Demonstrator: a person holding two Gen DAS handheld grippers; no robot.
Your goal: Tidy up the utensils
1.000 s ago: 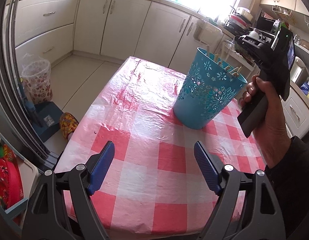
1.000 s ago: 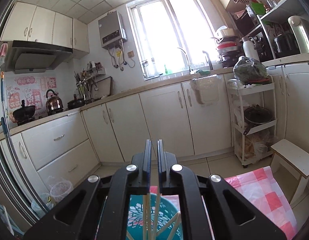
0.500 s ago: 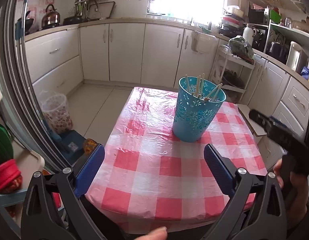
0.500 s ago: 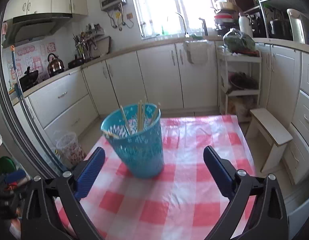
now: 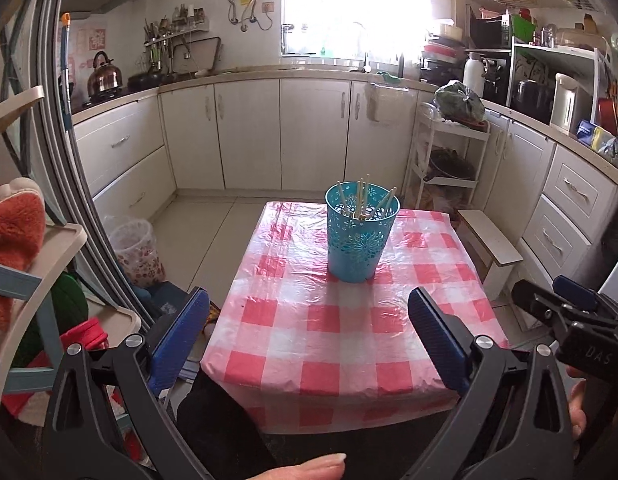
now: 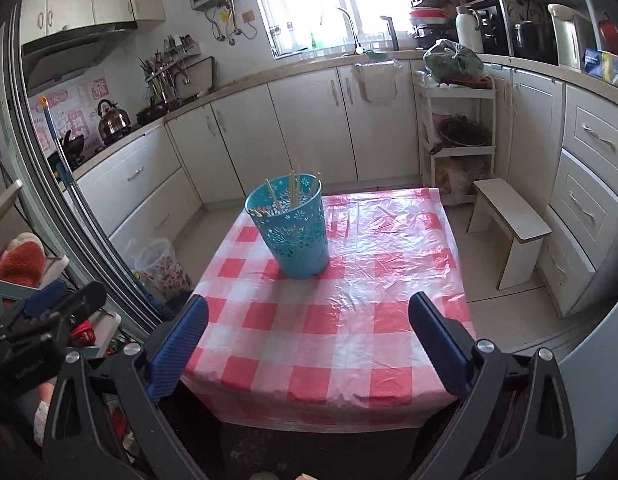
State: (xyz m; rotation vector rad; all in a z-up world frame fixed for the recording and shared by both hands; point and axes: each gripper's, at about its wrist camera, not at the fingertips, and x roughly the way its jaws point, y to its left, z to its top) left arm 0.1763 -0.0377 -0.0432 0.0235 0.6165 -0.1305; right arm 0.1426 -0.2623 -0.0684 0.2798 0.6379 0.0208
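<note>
A blue perforated holder (image 5: 361, 236) stands upright on the red-and-white checked table (image 5: 349, 344), with several pale chopsticks (image 5: 363, 196) leaning inside it. It also shows in the right wrist view (image 6: 295, 232) with the chopsticks (image 6: 293, 190). My left gripper (image 5: 309, 336) is open and empty, held back over the table's near edge. My right gripper (image 6: 309, 340) is open and empty too, also back from the table's near edge. The right gripper's body shows at the right of the left wrist view (image 5: 569, 320).
A wooden stool (image 6: 509, 220) stands right of the table. A patterned bin (image 5: 137, 248) sits on the floor at left. A white rack (image 5: 445, 160) and cabinets line the far wall. A shelf (image 5: 49, 280) with red things is close on the left.
My right gripper let go of the chopsticks into the holder and opened. Both grippers have pulled back from the holder to the table's near edge.
</note>
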